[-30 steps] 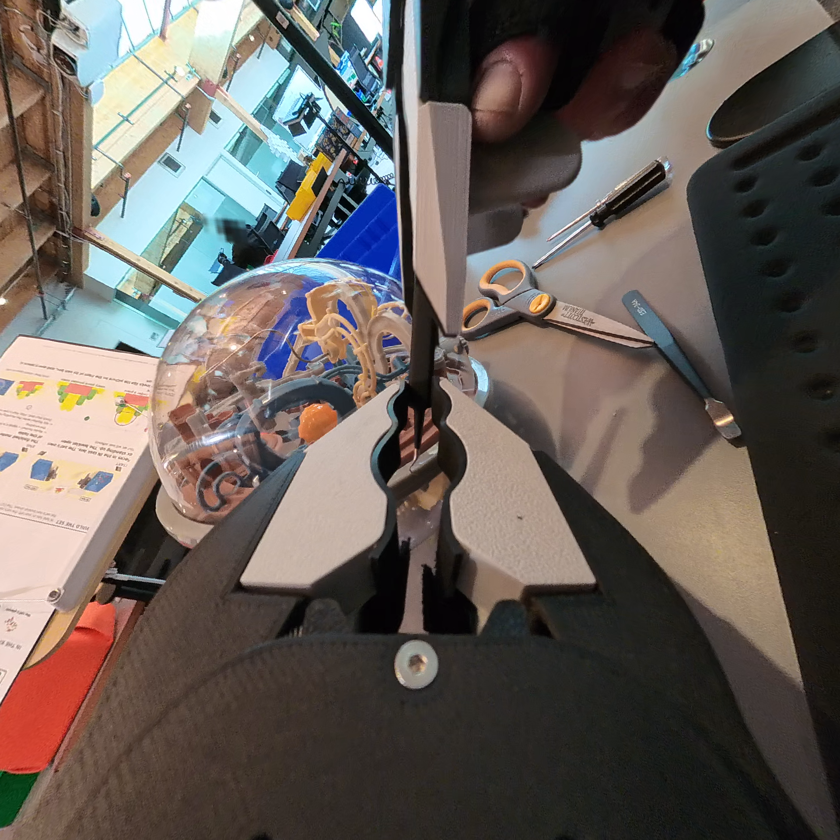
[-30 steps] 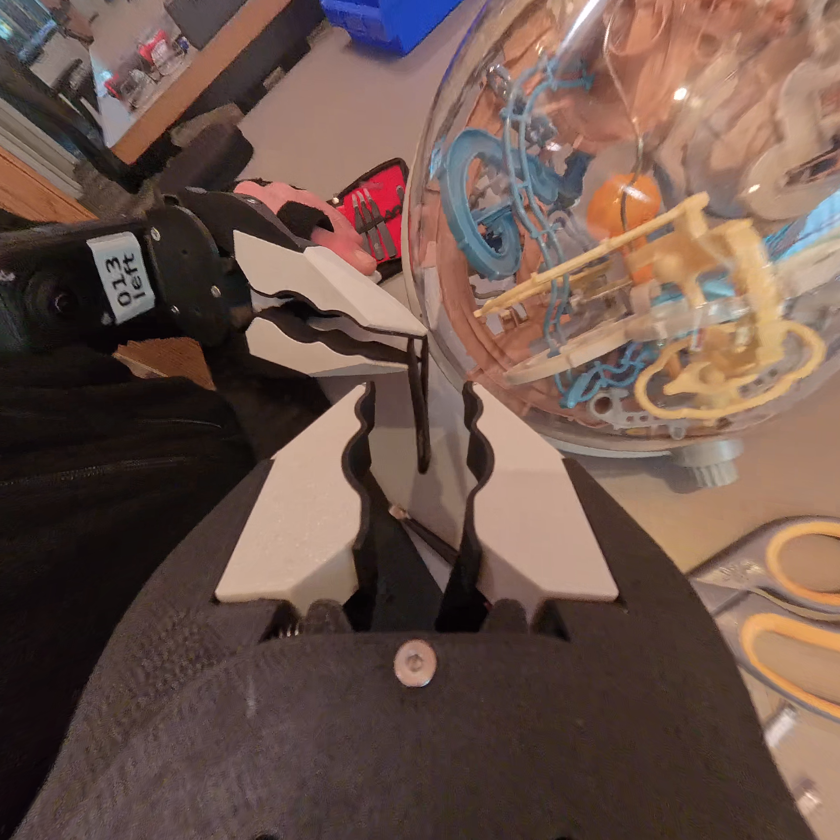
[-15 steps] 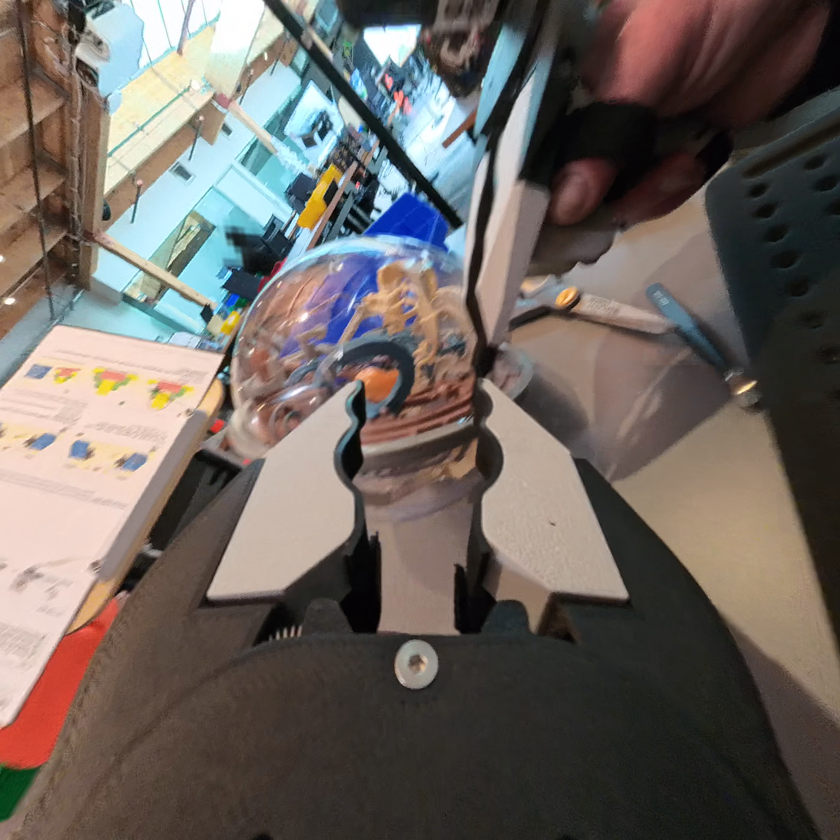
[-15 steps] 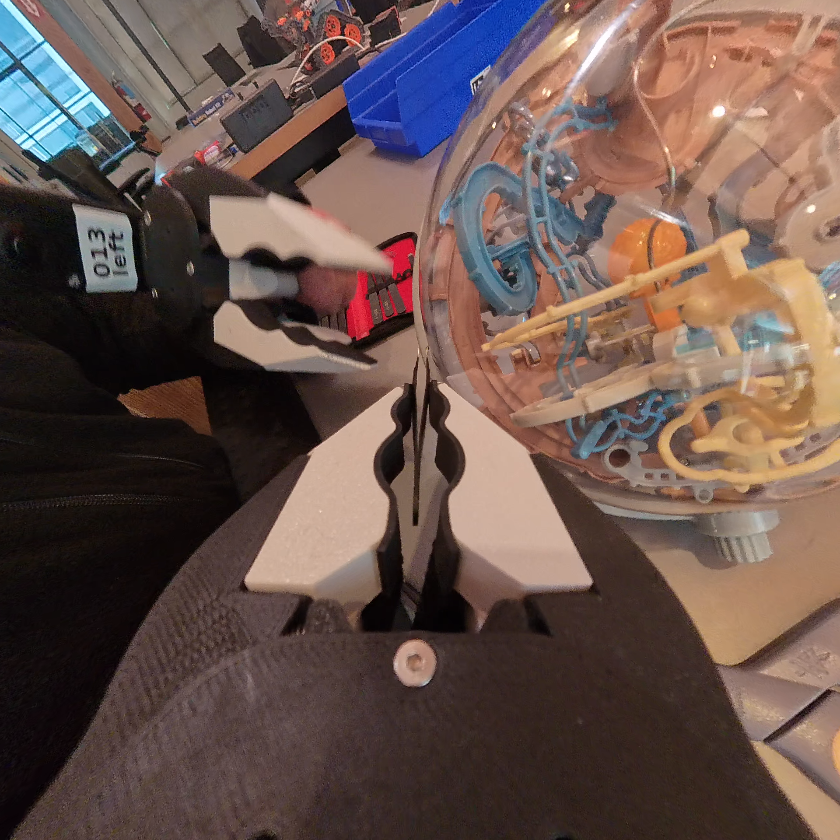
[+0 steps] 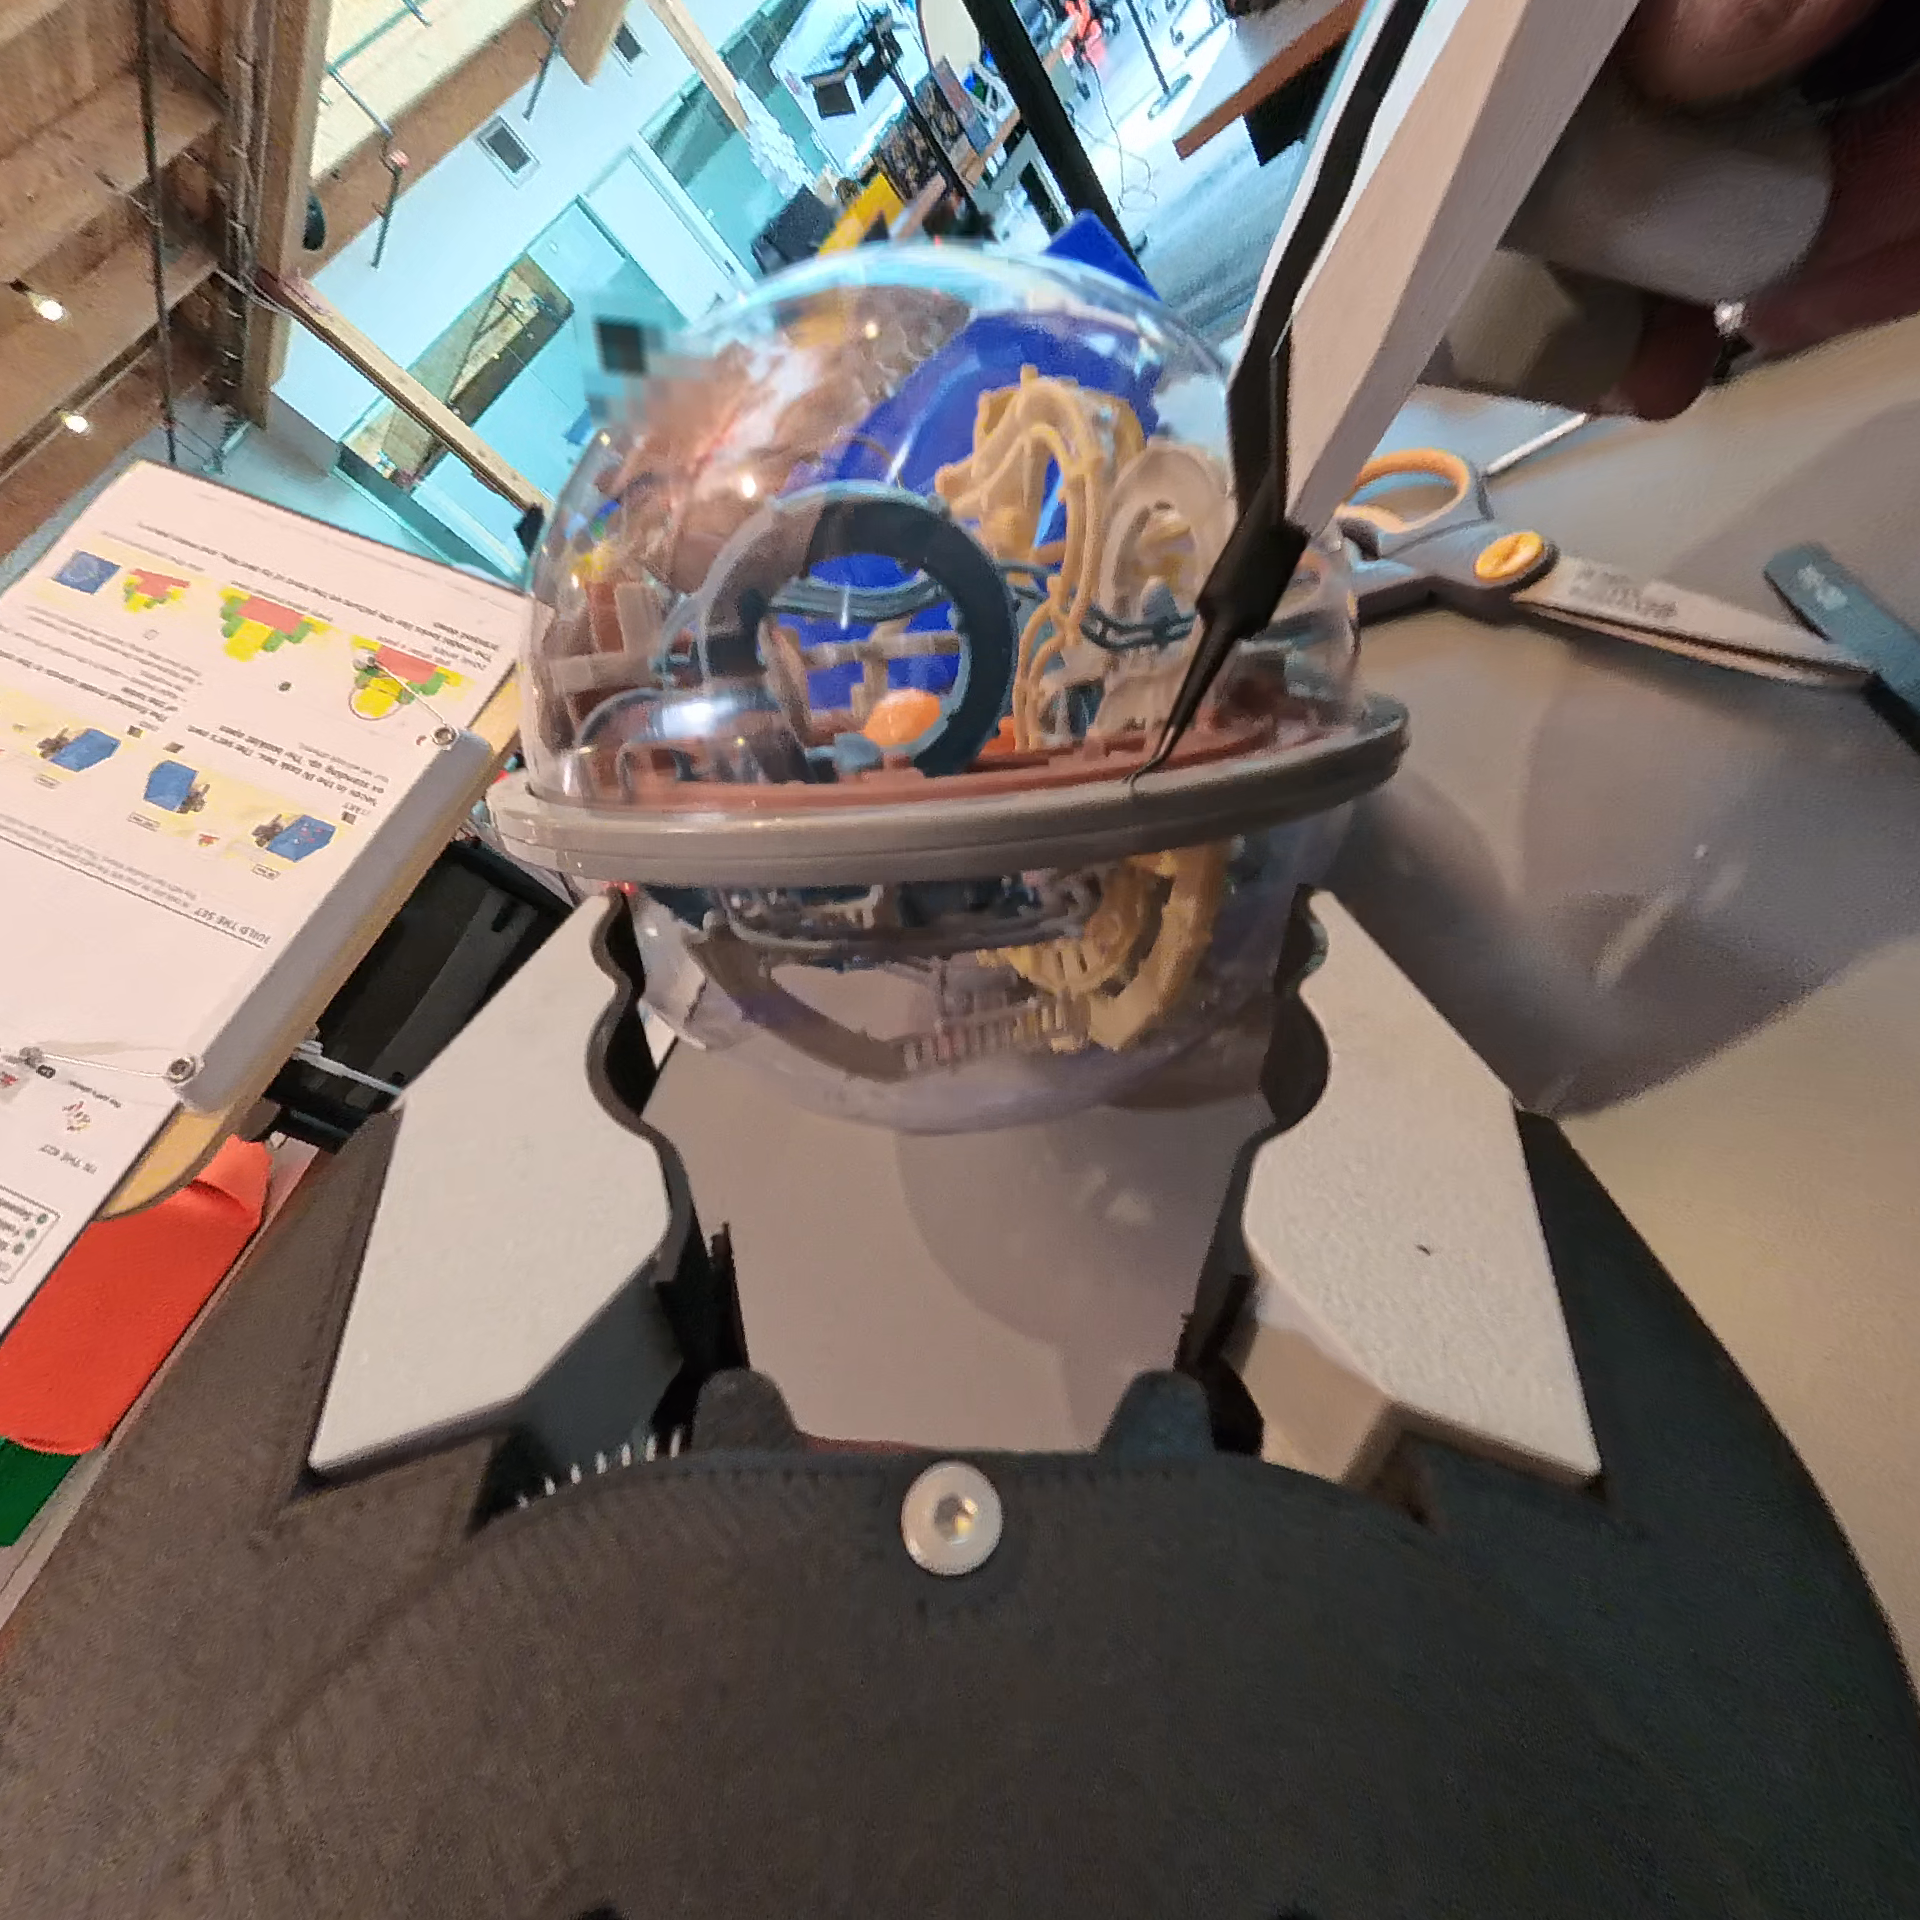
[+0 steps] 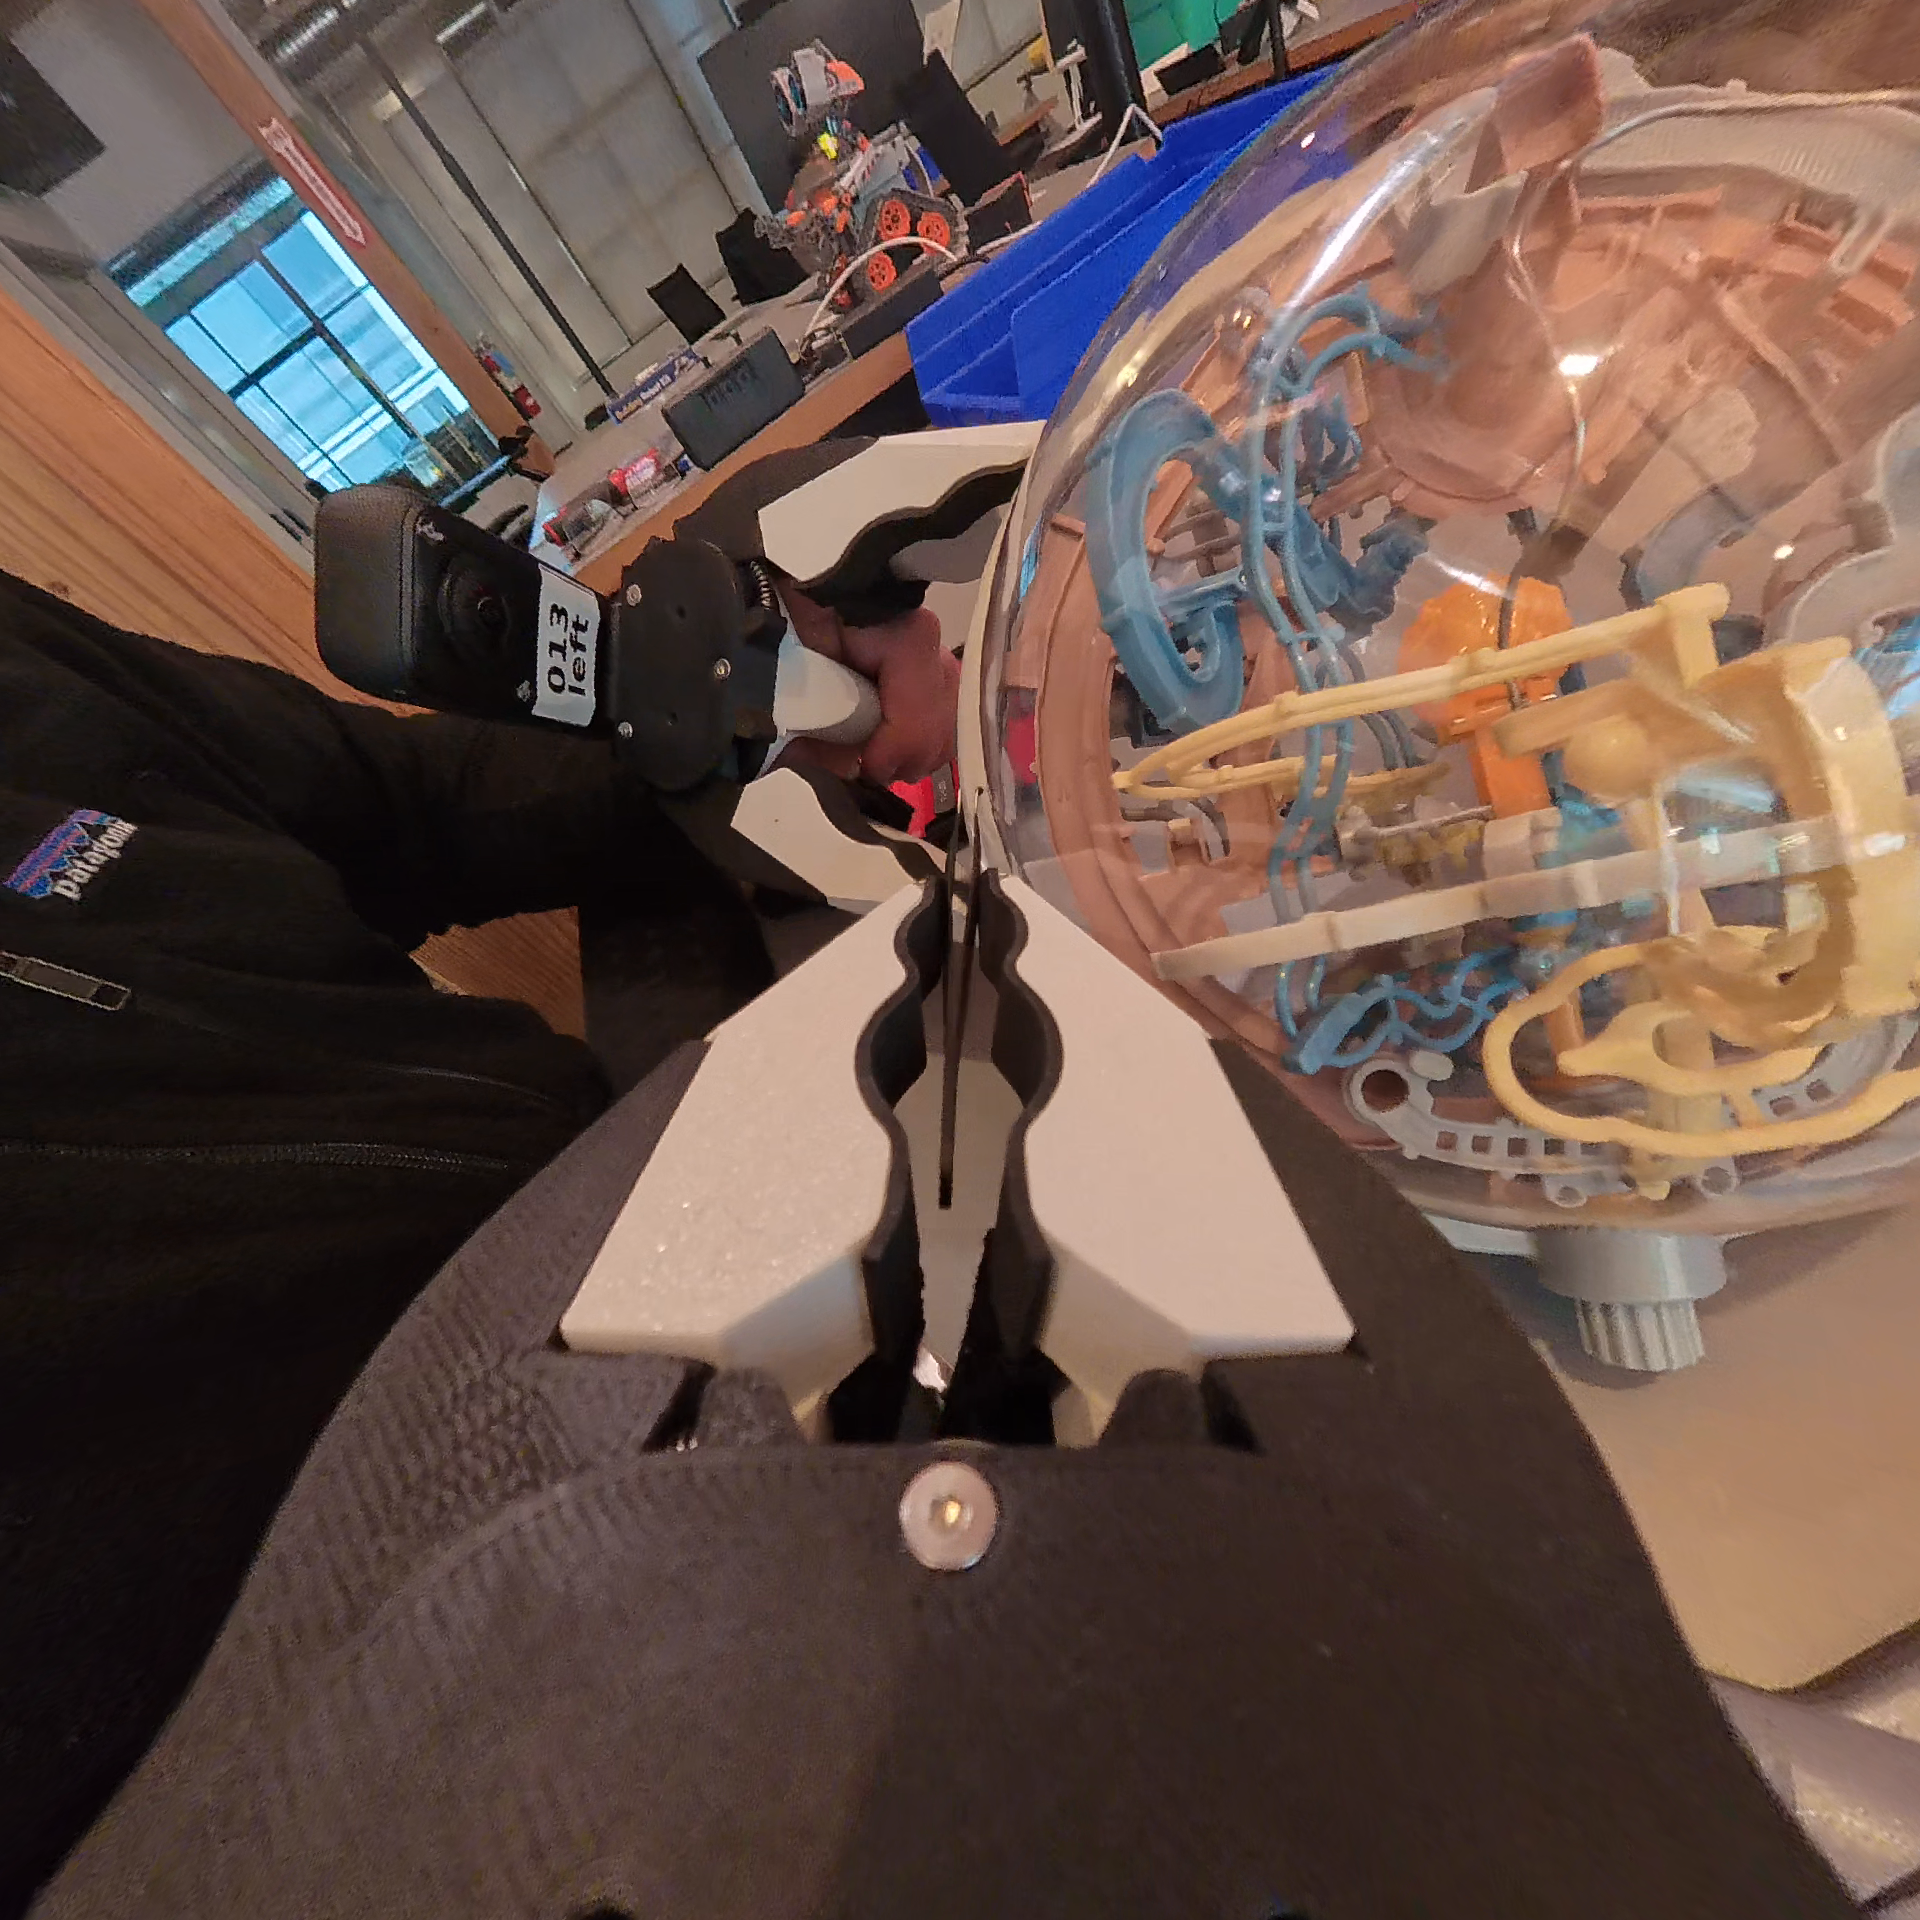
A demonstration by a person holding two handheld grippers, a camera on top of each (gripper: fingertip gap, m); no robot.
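A clear plastic maze ball [image 5: 831, 582] with blue, tan and brown tracks inside stands on the grey table [image 5: 1662, 1195]. My left gripper [image 5: 956, 956] is open wide, with its jaws on either side of the ball's lower half. My right gripper [image 6: 961, 894] is shut on thin black tweezers [image 6: 956, 1039]. In the left wrist view the tweezers [image 5: 1236, 582] slant down and their tip rests on the ball's grey middle band [image 5: 935, 831]. The right wrist view shows the ball [image 6: 1455, 623] close on the right and the left gripper [image 6: 883, 675] reaching around it.
Orange-handled scissors [image 5: 1507, 561] and a blue-grey pry tool [image 5: 1839, 623] lie behind the ball on the right. A white instruction board [image 5: 208, 779] stands at the left over an orange-red patch [image 5: 125, 1299]. Blue bins [image 6: 1039, 301] and a person's black jacket [image 6: 208, 1039] are near. Left tips to right tips: about 7 centimetres.
The tweezers passed from my left gripper to my right, which shut on them. The left gripper opened and moved around the ball. The tweezers' tip now touches the ball's band.
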